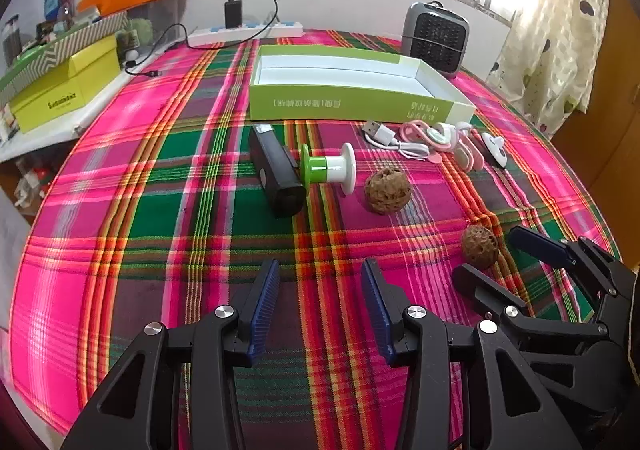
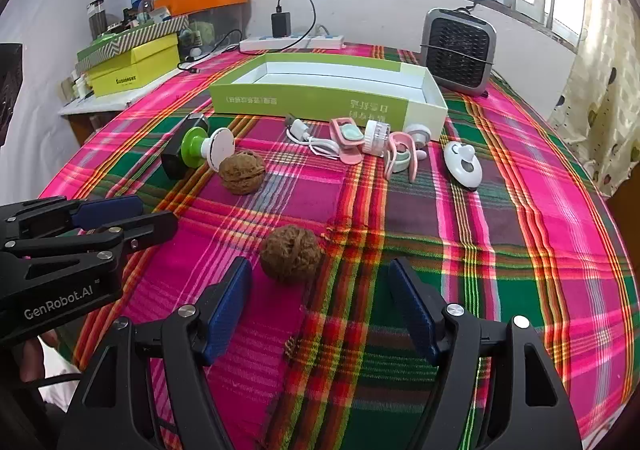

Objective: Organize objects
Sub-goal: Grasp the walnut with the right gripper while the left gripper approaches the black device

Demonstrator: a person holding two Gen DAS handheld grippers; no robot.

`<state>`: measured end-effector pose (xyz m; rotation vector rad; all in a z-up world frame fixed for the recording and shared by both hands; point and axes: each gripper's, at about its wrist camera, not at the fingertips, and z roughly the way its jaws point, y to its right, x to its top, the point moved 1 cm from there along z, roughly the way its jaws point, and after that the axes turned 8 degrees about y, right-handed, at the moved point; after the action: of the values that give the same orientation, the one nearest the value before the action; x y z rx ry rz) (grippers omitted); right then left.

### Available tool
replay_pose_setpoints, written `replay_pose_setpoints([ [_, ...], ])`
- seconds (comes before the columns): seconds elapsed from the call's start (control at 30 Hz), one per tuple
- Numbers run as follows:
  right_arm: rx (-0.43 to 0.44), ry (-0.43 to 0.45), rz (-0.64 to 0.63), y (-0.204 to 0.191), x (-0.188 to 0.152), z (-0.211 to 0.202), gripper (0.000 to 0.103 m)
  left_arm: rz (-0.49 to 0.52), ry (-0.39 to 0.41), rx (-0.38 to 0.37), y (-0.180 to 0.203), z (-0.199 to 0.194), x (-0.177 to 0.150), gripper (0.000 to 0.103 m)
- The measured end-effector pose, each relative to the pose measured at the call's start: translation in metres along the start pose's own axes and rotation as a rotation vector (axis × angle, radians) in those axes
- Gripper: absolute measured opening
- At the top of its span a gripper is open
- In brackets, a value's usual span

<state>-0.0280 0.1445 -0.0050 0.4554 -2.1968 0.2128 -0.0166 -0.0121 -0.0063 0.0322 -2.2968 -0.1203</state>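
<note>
An open green and white box (image 1: pixel 348 106) (image 2: pixel 320 100) lies at the back of the plaid table. In front of it are a black device (image 1: pixel 276 170), a green and white spool (image 1: pixel 328 168) (image 2: pixel 206 148), a white USB cable (image 1: pixel 394 140) (image 2: pixel 310 136), pink clips (image 1: pixel 436 138) (image 2: pixel 360 142), a white oval gadget (image 2: pixel 464 166) and two walnuts (image 1: pixel 387 190) (image 2: pixel 291 253). My left gripper (image 1: pixel 320 282) is open and empty above the cloth. My right gripper (image 2: pixel 320 282) is open, with the near walnut just ahead between its fingertips.
A grey heater (image 1: pixel 436 38) (image 2: pixel 460 50) stands back right. A power strip with charger (image 1: pixel 248 30) lies at the back edge. Yellow boxes (image 1: pixel 68 90) and clutter fill a side shelf on the left. A curtain (image 2: pixel 600 90) hangs on the right.
</note>
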Motion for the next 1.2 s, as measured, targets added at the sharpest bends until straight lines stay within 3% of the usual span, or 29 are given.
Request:
replay_pose_setpoints([
  [0.37, 0.001, -0.016, 0.002, 0.0, 0.008, 0.008, 0.07, -0.005, 0.0, -0.022, -0.005, 0.0, 0.004, 0.04],
  [0.47, 0.006, -0.01, 0.003, 0.001, 0.009, 0.008, 0.058, -0.007, 0.002, -0.011, -0.007, 0.001, 0.004, 0.04],
  [0.93, 0.023, 0.001, 0.016, 0.003, 0.011, 0.008, 0.03, -0.013, 0.002, -0.01, -0.014, 0.004, 0.008, 0.04],
  [1.2, 0.034, 0.006, 0.021, 0.005, 0.012, 0.009, 0.03, -0.025, 0.007, -0.005, -0.021, 0.007, 0.014, 0.04],
])
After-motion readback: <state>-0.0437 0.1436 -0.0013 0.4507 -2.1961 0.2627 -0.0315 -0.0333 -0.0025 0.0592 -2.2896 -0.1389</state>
